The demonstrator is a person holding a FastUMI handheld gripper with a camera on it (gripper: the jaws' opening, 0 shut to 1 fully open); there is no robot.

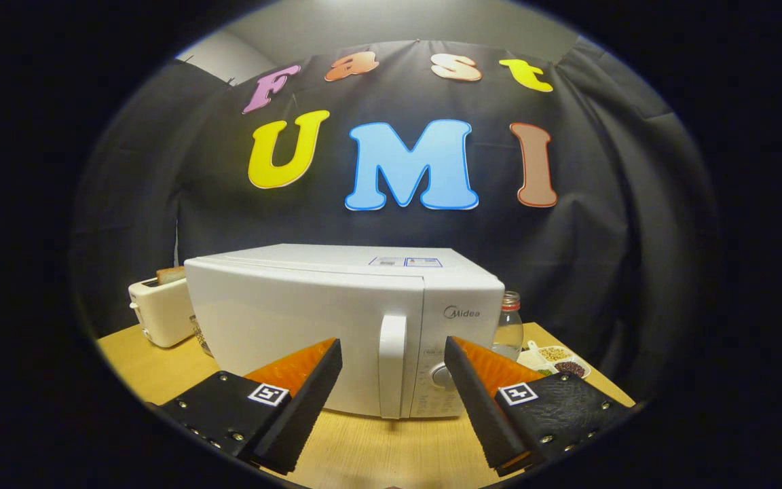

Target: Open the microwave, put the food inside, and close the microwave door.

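Since the white microwave (pixel 337 326) stands on the wooden table (pixel 364 448) with its door shut and its vertical handle (pixel 392 363) untouched, the task looks barely begun: opening, loading and closing all remain. The tool (pixel 392 367) hangs just before the handle with its fingers spread apart, gripping nothing. Beside the microwave sit a toaster (pixel 160 309), a bottle (pixel 510 322) and a small snack dish (pixel 557 360).

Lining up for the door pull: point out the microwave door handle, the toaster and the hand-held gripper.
microwave door handle (pixel 392 363): gripper view, middle of the upright bar.
toaster (pixel 160 314): gripper view, its front wall.
hand-held gripper (pixel 393 370): gripper view, midway between the open fingertips.
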